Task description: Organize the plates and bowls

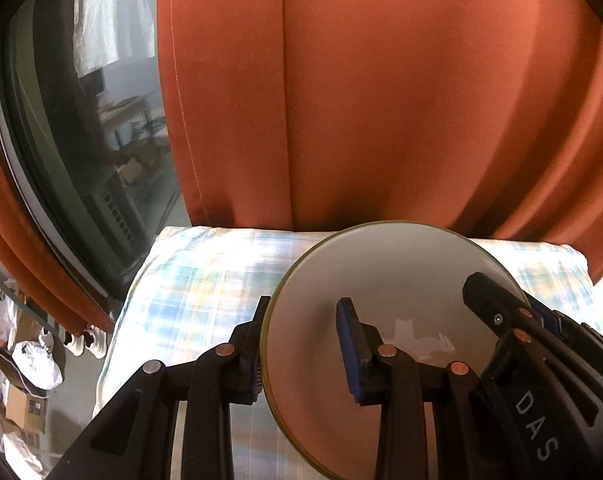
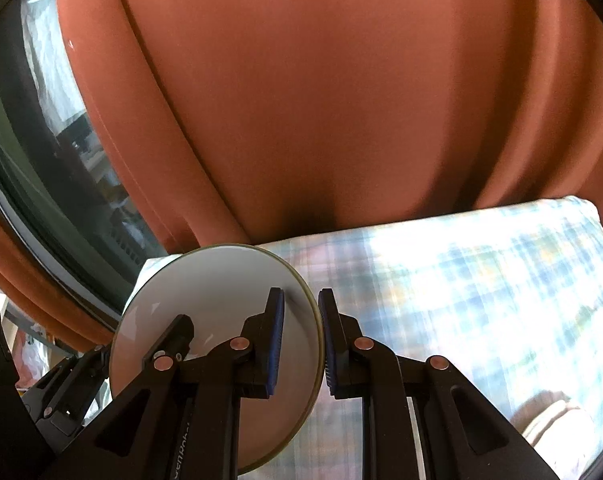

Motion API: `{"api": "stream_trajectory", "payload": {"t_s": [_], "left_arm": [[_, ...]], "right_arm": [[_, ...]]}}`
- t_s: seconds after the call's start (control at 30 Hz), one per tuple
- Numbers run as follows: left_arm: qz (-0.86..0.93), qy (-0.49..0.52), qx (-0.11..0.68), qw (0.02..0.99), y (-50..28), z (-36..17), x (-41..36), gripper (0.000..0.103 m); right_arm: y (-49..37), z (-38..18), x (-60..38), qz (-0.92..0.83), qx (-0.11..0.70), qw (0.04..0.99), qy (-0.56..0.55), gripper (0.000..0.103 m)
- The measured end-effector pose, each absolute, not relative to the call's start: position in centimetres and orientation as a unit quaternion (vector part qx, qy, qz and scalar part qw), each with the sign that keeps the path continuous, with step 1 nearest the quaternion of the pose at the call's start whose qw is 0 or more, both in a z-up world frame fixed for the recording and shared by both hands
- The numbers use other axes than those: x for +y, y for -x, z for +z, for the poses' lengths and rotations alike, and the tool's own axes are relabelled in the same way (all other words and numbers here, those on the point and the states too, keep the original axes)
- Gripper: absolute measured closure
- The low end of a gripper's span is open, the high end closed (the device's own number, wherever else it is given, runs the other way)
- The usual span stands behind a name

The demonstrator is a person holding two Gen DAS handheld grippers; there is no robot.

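Note:
A pale grey bowl with a thin olive rim (image 1: 385,276) is held up on edge above a plaid-covered table (image 1: 205,276). My left gripper (image 1: 301,344) straddles the bowl's left rim, one finger inside, one outside, with a wide gap on the inner side. My right gripper (image 2: 301,344) is closed on the opposite rim of the same bowl (image 2: 217,280), its blue pads (image 2: 275,344) pressing either side of the rim. Each gripper shows in the other's view: the right one in the left wrist view (image 1: 497,312), the left one in the right wrist view (image 2: 169,344).
An orange curtain (image 1: 381,100) hangs right behind the table. A dark window (image 1: 81,140) is to the left. Boxes and bags (image 1: 25,380) lie on the floor at the lower left. The plaid cloth (image 2: 481,280) stretches to the right of the bowl.

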State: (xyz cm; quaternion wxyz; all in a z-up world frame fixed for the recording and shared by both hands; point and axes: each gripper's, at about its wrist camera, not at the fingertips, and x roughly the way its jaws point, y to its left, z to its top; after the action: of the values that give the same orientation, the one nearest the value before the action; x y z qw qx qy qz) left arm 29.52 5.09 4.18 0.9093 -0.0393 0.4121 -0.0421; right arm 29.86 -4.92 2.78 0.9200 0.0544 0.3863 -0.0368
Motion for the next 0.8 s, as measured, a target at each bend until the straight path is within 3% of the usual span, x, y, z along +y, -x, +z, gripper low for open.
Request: {"api": "stream_trajectory", "payload": {"t_s": [0.3,0.8], "left_arm": [[-0.094,0.025,0.410,0.907,-24.1,4.4,4.1,0.072],[-0.091,0.011,0.445,0.891,-15.6,2.2,-0.7,0.072]], "right_arm": [[-22.1,4.2,-5.3,-0.087,0.371,0.922,-0.067,0.082],[-12.4,1.7,-8.9,-0.098,0.402,0.908,-0.074,0.082]]}}
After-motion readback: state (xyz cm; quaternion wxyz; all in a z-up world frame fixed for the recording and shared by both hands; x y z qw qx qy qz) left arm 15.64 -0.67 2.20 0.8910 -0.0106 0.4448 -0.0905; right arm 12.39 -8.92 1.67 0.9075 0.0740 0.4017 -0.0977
